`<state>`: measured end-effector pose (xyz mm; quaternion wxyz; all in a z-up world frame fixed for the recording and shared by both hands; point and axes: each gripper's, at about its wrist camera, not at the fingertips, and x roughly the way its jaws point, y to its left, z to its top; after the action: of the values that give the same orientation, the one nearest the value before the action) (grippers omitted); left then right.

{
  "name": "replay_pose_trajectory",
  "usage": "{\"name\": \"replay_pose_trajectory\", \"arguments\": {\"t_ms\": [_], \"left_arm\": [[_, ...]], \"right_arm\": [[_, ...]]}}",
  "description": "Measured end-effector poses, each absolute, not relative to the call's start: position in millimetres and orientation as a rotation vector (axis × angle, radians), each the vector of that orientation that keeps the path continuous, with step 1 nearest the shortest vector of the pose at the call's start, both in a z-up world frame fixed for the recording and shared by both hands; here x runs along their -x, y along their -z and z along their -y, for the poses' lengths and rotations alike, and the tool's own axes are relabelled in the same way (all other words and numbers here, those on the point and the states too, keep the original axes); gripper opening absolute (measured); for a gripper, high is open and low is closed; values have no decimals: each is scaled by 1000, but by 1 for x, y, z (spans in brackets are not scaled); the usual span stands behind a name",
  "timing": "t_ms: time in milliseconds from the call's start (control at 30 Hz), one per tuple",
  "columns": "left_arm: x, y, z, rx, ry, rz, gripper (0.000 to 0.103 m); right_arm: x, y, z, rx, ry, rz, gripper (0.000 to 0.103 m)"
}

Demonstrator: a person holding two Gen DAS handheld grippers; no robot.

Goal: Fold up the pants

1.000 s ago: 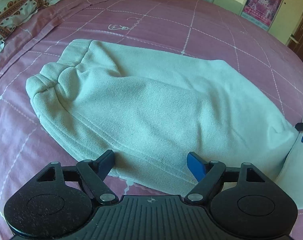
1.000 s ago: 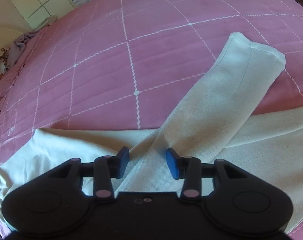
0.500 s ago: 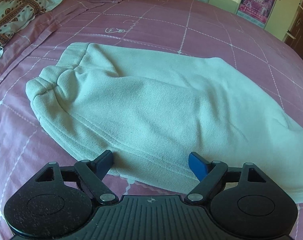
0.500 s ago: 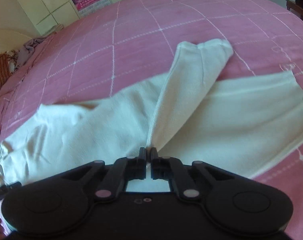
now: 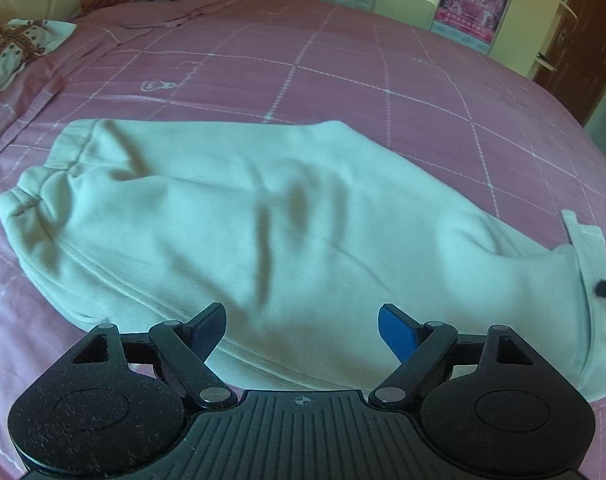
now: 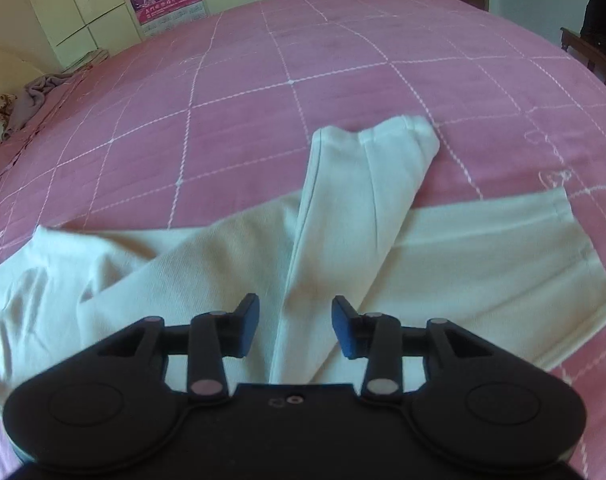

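Pants spread on the pink bedspread

Pants (image 5: 263, 216) lie flat across your pink quilted bedspread (image 5: 343, 64), waistband toward nine o'clock in your left view. In your right view one leg (image 6: 359, 200) crosses over the other toward one o'clock. Your left gripper (image 5: 302, 330) is spread wide, gripping nothing. Your right gripper (image 6: 295, 326) is opening, its pads off the cloth.

The right claw (image 6: 295, 326), seen clamped shut on the pants (image 6: 343, 248) half a second earlier, is now opening, the fabric lying unpinched between its jaws. The upper leg has been drawn across the lower one. The left claw (image 5: 302, 330) has been carried back slightly; more of the bed (image 5: 383, 60) is seen.
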<state>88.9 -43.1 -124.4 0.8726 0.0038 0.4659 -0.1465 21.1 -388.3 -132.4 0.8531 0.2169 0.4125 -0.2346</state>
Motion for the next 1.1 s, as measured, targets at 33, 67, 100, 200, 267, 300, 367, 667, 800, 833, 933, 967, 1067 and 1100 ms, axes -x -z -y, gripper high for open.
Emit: {"name": "replay_pose_trajectory", "arguments": {"t_ms": [33,67,100,200,267,300,367,667,800,833,933,967,1067,1100], "left_arm": [[-87,129,50,-9,310,-992,83],[-86,135,55,-9,310,-1016,83],[-86,142,58,-5,308,-1044,83],[-77,155,64,-64,301,-1041,83],[-69,158,72,-135,311,-1018,83],[-67,158,73,-151,313,-1012,83],[-67,158,71,-148,317,-1011,83],[-68,157,74,-171,316,-1007,84],[-69,156,73,-165,306,-1016,85],[-68,156,73,-166,305,-1015,85],[-68,157,75,-171,299,-1013,86],[-68,157,76,-170,297,-1013,86],[-68,157,76,-169,293,-1012,87],[-68,157,75,-166,291,-1014,87]], "right_arm": [[-31,133,392,-437,504,-869,43],[-41,135,396,-421,512,-879,45],[-50,138,399,-403,526,-897,47],[-69,156,405,-356,564,-966,48],[-67,163,408,-331,569,-987,16],[-62,162,411,-333,563,-971,3],[-43,152,422,-391,549,-915,4],[107,144,452,-680,572,-793,4],[115,168,454,-719,575,-789,13],[113,164,454,-696,588,-780,23],[102,154,457,-613,600,-775,34],[94,151,459,-585,611,-781,39],[77,154,465,-536,651,-810,48],[72,152,465,-525,661,-827,49]]}}
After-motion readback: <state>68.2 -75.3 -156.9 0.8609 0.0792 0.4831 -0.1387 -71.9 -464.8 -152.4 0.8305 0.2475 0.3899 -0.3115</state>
